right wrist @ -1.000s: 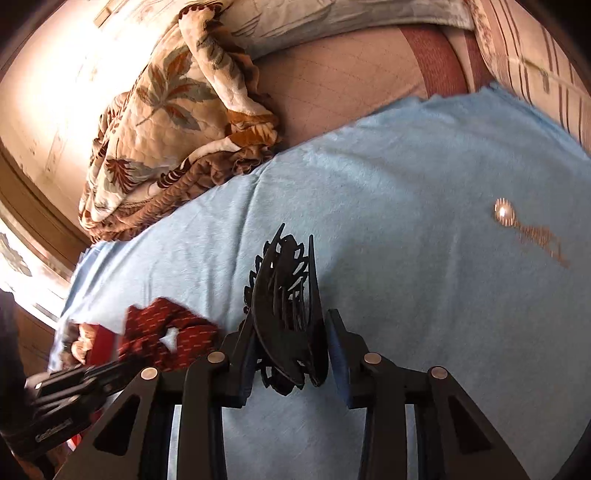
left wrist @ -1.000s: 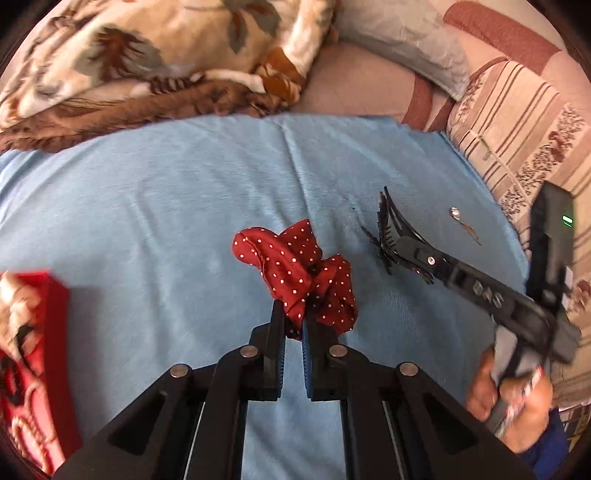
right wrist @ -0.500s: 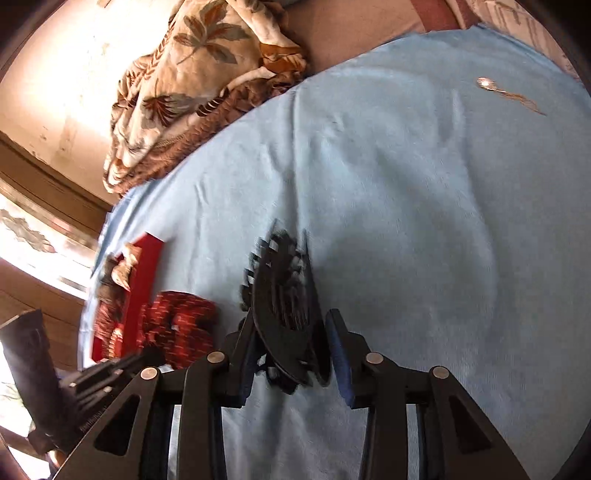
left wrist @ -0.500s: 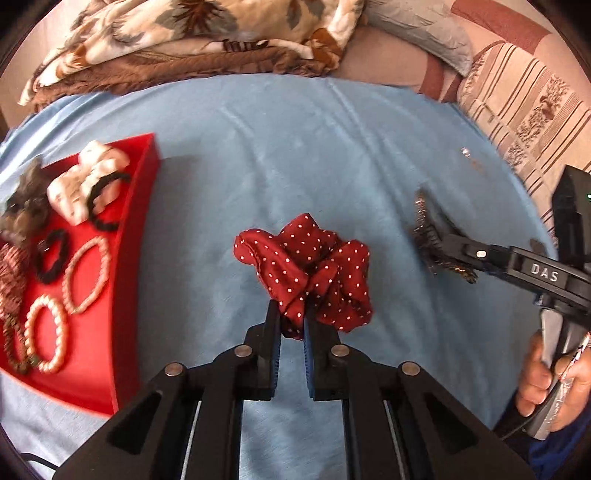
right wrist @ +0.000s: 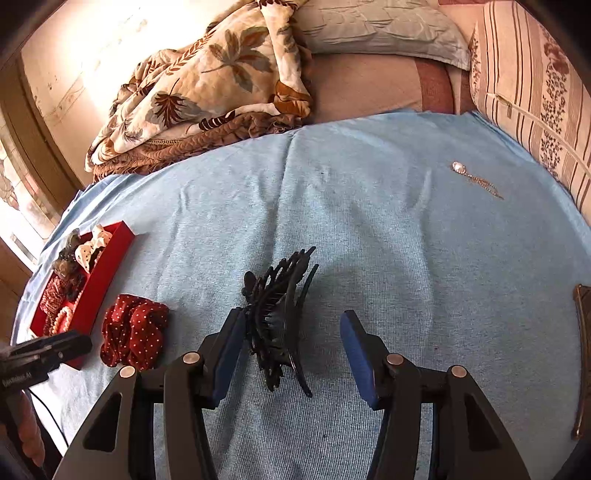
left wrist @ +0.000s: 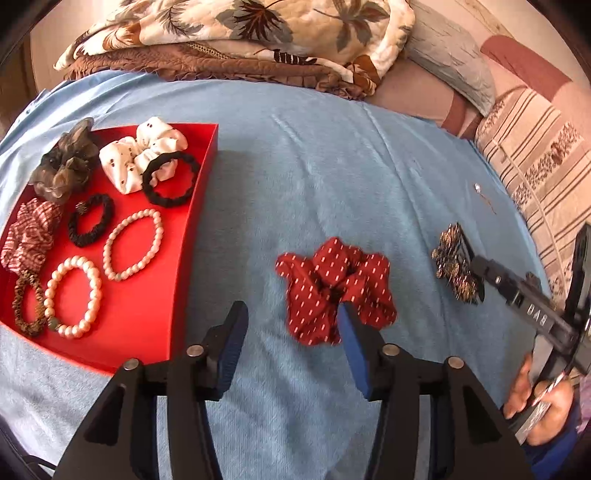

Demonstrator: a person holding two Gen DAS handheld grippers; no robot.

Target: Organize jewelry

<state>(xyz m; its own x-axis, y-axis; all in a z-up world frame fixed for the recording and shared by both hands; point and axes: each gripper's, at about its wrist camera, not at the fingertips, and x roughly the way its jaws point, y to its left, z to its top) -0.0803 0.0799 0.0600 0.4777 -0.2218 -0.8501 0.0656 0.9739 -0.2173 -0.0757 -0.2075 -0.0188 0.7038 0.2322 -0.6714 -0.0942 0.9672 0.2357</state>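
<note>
My left gripper [left wrist: 291, 310] has its jaws opening, and the red dotted scrunchie [left wrist: 334, 291] is loose against its right finger, no longer pinched. The scrunchie [right wrist: 133, 330] sits on the blue cloth just right of the red tray [left wrist: 192, 236]. My right gripper [right wrist: 291, 315] also has its jaws opening. The black hair claw [right wrist: 277, 317] stands between them, leaning on the left pad and clear of the right one. The left wrist view shows the claw [left wrist: 456, 267] at the tip of a right finger [left wrist: 517, 295].
The tray [right wrist: 103, 269] holds several scrunchies, black hair ties and pearl bracelets [left wrist: 135, 243]. A small pendant with a chain [right wrist: 476, 179] lies far right on the blue cloth [right wrist: 369, 221]. A leaf-print quilt [left wrist: 240, 33] and pillows border the back. A brown object [right wrist: 583, 350] sits at the right edge.
Both grippers travelled left until the red tray came into view. Both jaws opened, releasing the scrunchie and the hair claw that they held shut a second ago.
</note>
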